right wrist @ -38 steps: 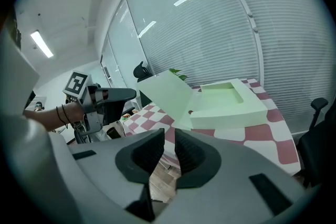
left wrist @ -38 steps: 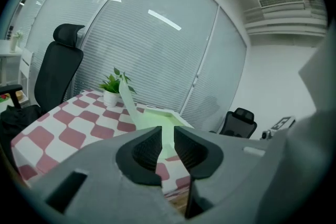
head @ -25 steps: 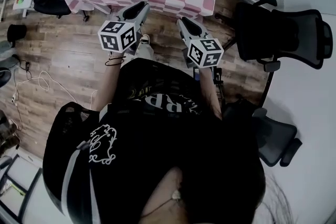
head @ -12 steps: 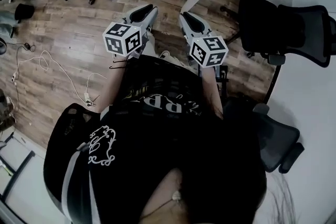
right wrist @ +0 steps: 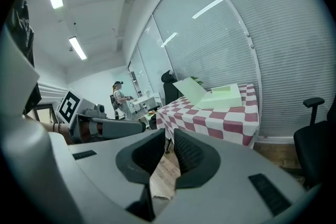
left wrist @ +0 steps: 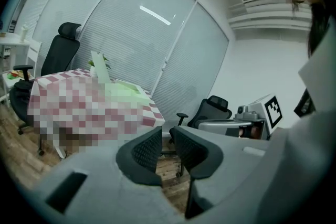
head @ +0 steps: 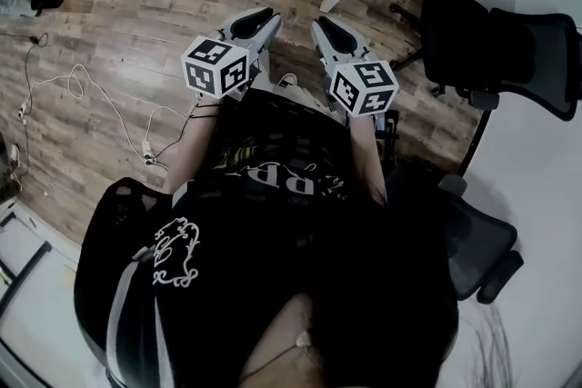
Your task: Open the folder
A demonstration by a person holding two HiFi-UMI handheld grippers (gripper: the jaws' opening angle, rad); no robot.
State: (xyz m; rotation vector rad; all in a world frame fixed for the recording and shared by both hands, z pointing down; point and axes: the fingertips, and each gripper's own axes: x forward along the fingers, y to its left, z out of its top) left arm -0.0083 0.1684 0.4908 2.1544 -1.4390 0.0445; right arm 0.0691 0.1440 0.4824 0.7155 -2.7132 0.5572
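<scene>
The left gripper (left wrist: pixel 167 136) and the right gripper (right wrist: pixel 169 145) were held side by side above the brown wooden plank floor (head: pixel 136 32). On each, the dark ribbed jaws were parted by only a narrow slit, and nothing was gripped between them. The pale green folder (right wrist: pixel 218 96) was seen well ahead of both, lying on the table draped in a pink-and-white checked cloth (right wrist: pixel 231 123), with one cover tilted up and touched by neither gripper.
</scene>
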